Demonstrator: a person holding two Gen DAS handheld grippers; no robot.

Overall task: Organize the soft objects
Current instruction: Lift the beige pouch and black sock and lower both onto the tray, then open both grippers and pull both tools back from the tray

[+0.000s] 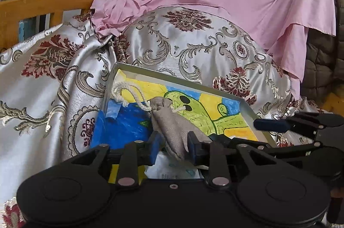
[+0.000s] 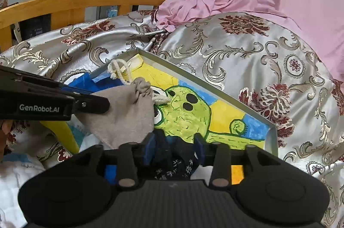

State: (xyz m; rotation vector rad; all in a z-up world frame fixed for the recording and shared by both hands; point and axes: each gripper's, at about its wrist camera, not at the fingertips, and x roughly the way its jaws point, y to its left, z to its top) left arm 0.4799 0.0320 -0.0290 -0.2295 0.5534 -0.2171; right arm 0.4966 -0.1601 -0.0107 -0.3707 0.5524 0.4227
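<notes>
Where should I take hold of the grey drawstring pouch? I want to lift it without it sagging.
Grip the grey drawstring pouch at its cinched neck, coming from above. The fabric gathers there into a narrow, firm bunch, while the body is loose and wide. The cord loop lies slack in the tray.

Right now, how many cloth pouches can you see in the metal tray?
2. The grey drawstring pouch lies on the tray between the left gripper fingers. A dark printed pouch sits between the right gripper fingers. Others may be hidden.

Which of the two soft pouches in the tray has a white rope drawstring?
The grey-beige cloth pouch, lying between the left gripper's fingers; the dark navy printed pouch at the right gripper shows no cord.
</notes>
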